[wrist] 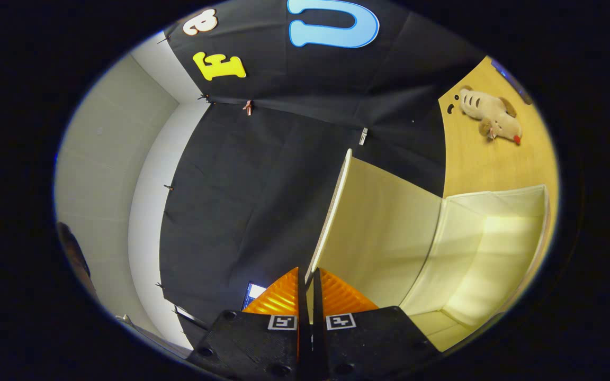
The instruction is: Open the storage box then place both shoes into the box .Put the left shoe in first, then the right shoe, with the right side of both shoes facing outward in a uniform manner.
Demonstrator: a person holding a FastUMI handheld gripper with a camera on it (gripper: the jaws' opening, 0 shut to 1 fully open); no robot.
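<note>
The storage box (487, 243) is seen ahead of the jaws and to one side, resting on a wooden worktop (474, 159), with its pale interior exposed to the camera. Its lid (384, 227) is swung open and stands away from the box body, joined to it along a hinge line that runs roughly parallel to the lid's free edge. The long axis of the lid's free edge is directed away from the gripper (306, 286), from the fingertips toward the booth's cloth wall (252, 185). The view is rolled, so that the worktop appears as a steep plane beside the box. A plush toy animal (490, 115) lies on the worktop beyond the box, well apart from it. Behind the lid, the dark cloth wall is hung in pinned panels, and a pale room wall (109, 174) is seen beside it. The jaws are brought almost together, with only a narrow gap left between them, and the near end of the lid's thin free edge is taken in that gap; whether both fingers (278, 296) actually press on the edge cannot be told.
</note>
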